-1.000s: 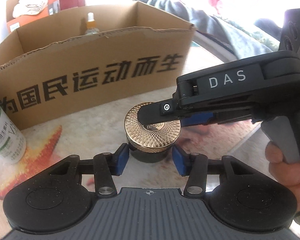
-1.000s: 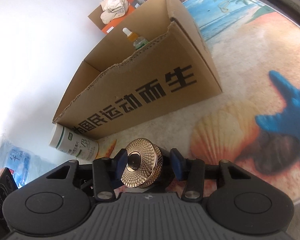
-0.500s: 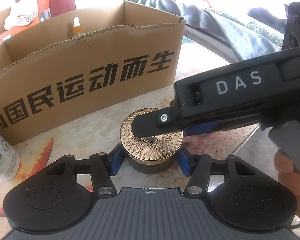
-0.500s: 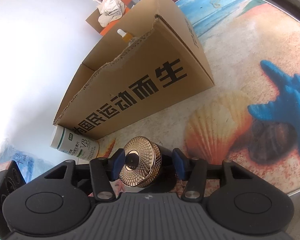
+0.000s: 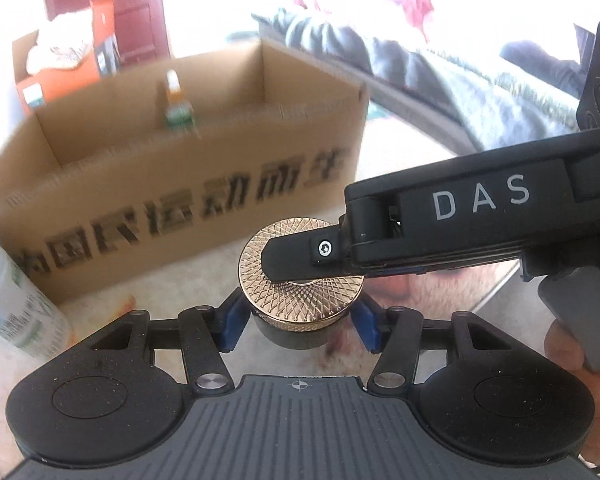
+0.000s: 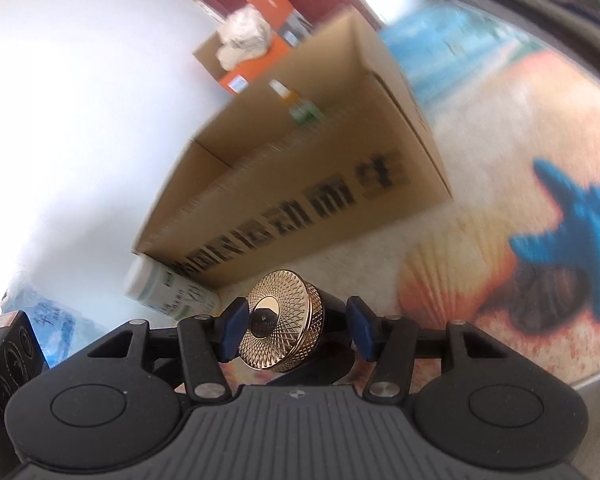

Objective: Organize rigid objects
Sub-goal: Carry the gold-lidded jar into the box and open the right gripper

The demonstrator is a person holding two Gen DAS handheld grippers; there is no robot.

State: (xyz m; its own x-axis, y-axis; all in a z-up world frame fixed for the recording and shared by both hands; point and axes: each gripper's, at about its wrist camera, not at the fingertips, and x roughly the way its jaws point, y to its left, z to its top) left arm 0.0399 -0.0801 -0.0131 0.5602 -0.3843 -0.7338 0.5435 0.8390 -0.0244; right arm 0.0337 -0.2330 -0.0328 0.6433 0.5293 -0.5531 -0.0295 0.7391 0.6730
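Both the left hand-held gripper (image 5: 298, 326) and the right hand-held gripper (image 6: 294, 330) clench the dark round jar with a patterned gold lid (image 5: 300, 270) before the brown cardboard box (image 5: 172, 188).

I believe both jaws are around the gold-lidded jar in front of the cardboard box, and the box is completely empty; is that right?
Not quite: the cardboard box is not empty. A small dropper bottle stands inside it, visible in both wrist views. The rest holds: the gold-lidded jar sits between the jaws of the left gripper and the right gripper, in front of the box.
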